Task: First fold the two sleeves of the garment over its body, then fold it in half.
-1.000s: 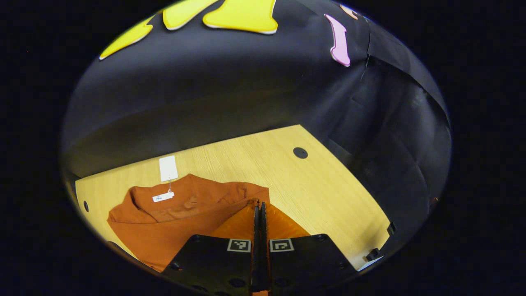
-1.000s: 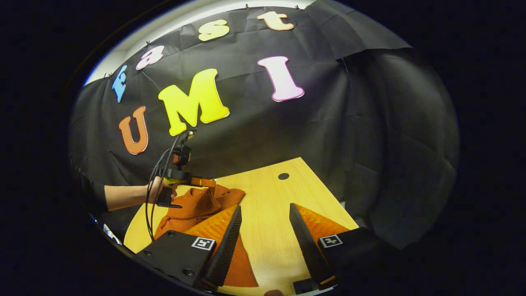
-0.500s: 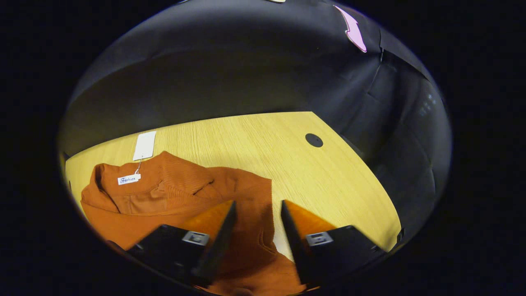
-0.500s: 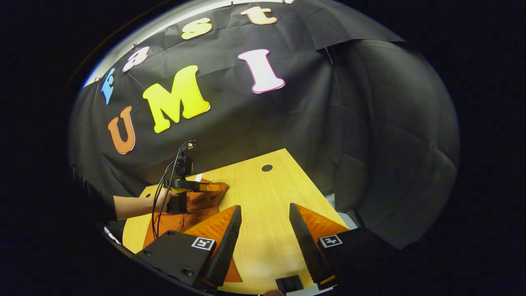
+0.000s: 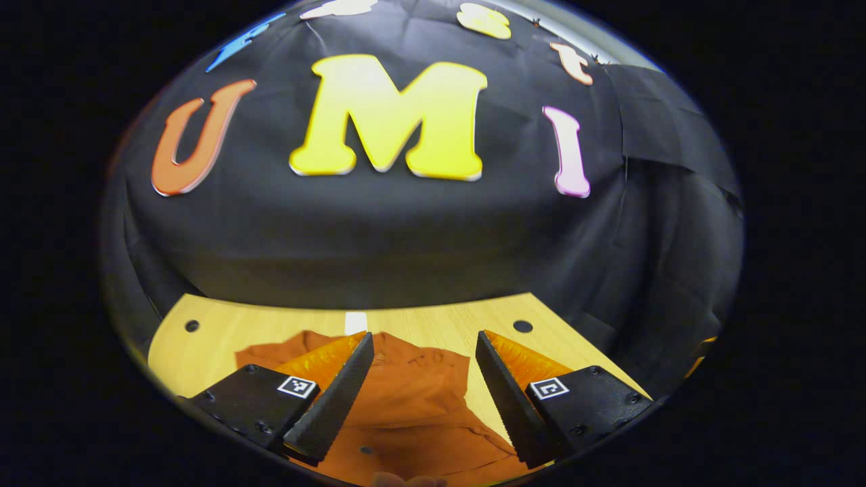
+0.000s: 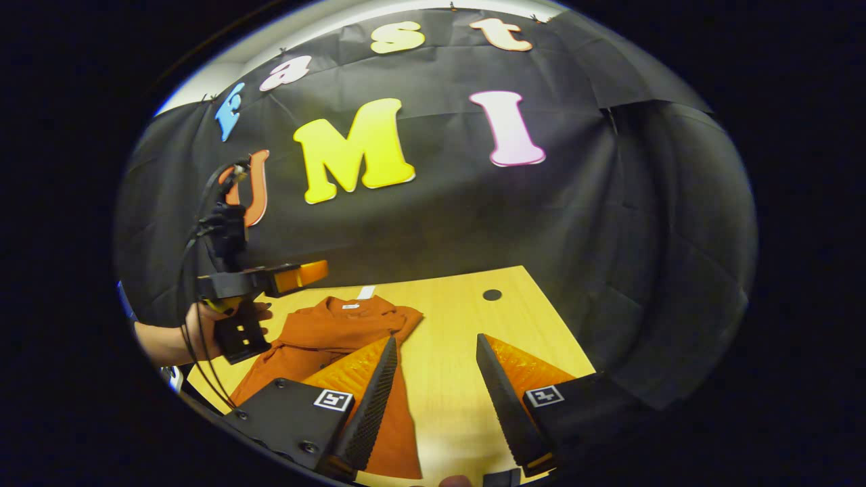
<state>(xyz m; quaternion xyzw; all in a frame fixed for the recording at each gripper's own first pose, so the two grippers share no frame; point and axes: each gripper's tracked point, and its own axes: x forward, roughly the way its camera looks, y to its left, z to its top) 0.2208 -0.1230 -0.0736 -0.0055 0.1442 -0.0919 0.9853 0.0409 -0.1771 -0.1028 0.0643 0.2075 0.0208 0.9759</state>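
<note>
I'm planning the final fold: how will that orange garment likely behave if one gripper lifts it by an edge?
The orange garment lies flat on the table with soft creases, so it is probably floppy and would drape rather than hold shape. It looks thin, so likely light. Its folded layers may slide apart if only one edge is lifted.

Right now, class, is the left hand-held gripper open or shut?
Open. In the left gripper view the left hand-held gripper has its two fingers spread wide apart above the orange garment, holding nothing.
</note>
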